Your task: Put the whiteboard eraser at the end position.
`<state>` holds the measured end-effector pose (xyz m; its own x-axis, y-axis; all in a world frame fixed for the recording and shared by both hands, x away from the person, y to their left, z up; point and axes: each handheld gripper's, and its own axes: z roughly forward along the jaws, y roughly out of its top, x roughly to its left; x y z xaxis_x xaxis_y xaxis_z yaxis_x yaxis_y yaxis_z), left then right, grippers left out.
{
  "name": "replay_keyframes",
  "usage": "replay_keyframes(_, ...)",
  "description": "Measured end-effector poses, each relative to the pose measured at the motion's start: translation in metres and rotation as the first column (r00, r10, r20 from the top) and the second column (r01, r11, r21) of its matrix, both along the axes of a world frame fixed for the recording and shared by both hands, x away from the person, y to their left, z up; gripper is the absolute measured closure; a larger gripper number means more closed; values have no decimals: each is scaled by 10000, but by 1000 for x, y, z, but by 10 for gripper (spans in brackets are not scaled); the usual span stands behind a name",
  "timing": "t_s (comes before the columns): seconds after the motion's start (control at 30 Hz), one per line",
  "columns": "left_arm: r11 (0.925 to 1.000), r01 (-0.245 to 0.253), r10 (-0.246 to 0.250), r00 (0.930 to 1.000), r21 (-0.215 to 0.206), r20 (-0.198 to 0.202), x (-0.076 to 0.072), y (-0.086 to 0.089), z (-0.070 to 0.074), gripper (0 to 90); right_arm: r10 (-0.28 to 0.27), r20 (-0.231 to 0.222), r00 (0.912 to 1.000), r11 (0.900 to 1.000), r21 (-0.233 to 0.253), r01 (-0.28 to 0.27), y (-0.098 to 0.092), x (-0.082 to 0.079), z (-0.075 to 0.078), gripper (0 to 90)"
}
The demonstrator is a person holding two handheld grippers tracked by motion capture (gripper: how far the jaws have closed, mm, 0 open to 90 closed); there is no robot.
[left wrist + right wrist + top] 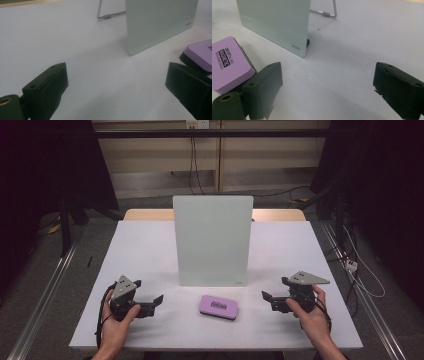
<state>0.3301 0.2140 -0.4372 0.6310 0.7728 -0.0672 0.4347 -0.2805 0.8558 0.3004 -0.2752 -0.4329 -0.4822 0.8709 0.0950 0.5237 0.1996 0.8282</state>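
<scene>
- Table (pixel 150 250): a white top across the middle of the high view, with a wooden edge (pixel 145 214) along its far side.
- Pale green board (pixel 212 240): it stands upright at the centre of the table, with a small printed mark at its lower right corner. It fills the upper right of the left gripper view (pixel 157 22) and the upper left of the right gripper view (pixel 274 25).
- Wire stand (pixel 329 12): thin metal with a grey sleeve, resting on the table behind the board, also at the top of the left gripper view (pixel 110 16).
- Small black foot (pixel 308 42): at the board's lower corner.
- Wall socket (pixel 196 124): top centre, with dark cables (pixel 192 160) hanging from it.
- White plug (pixel 351 265): on the floor at the right.
- Metal rails: on the grey floor at lower left (pixel 45 290) and lower right (pixel 370 310).
</scene>
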Motion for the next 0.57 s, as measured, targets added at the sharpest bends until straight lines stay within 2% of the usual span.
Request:
replay_keyframes(0.27, 9998, -206, 206, 9998, 55, 40, 0, 1, 0, 44, -412, -39, 9991, 9991, 56, 413, -13, -11, -14, 87)
replay_keyframes(0.37, 9996, -270, 270, 9996, 33, 31, 1, 2, 0, 44, -604, 75, 9981, 9981, 144, 603, -17, -15, -14, 87)
replay_keyframes(0.57, 9996, -251, 251, 9997, 83, -1, 2, 3, 0, 44, -618, 96, 9980, 9979, 210, 616, -18, -15, -13, 87)
